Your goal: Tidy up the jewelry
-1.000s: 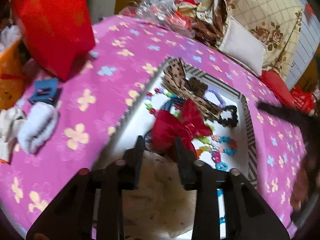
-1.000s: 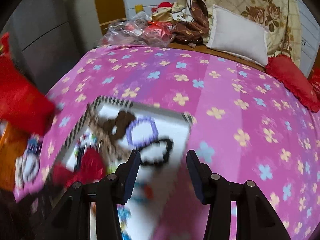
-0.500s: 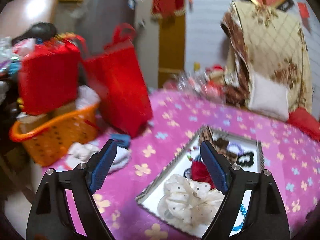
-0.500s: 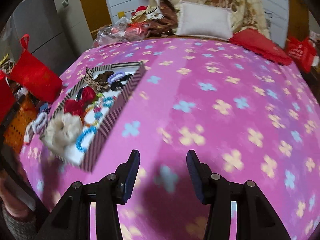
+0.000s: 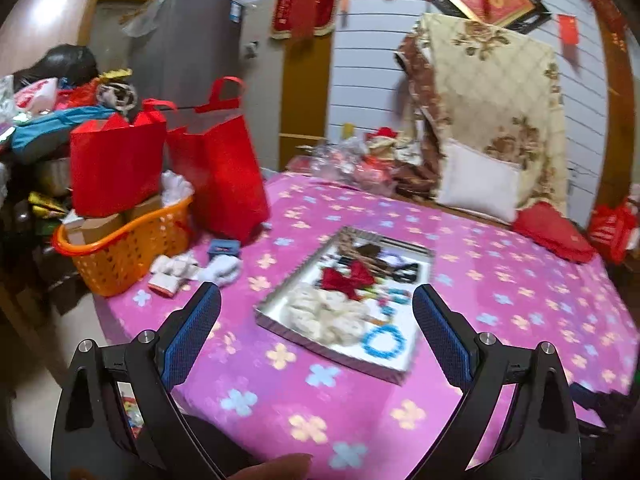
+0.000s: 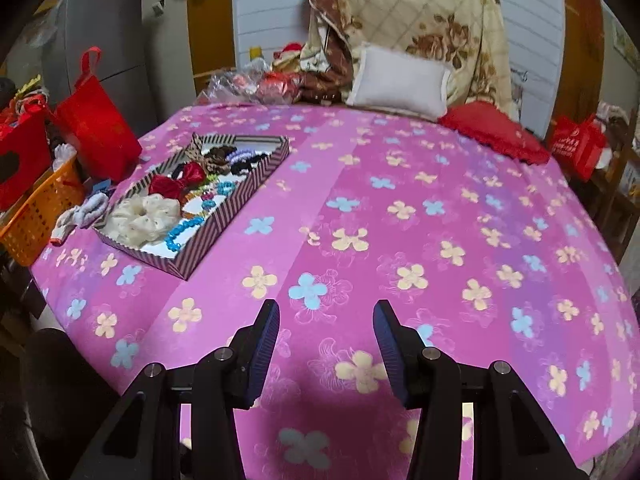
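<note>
Tray (image 6: 256, 176) holds what looks like scrunchies; left tongs (image 5: 316, 304) opening wide, right tongs (image 6: 326, 318) part-open, both empty.

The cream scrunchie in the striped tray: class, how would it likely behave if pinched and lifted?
The cream scrunchie looks puffy and gathered, so it would probably squash and flop rather than hold shape. It seems light for its bulk. Lying ruffled in the striped tray beside the blue bead bracelet, it is unlikely to roll.
</note>
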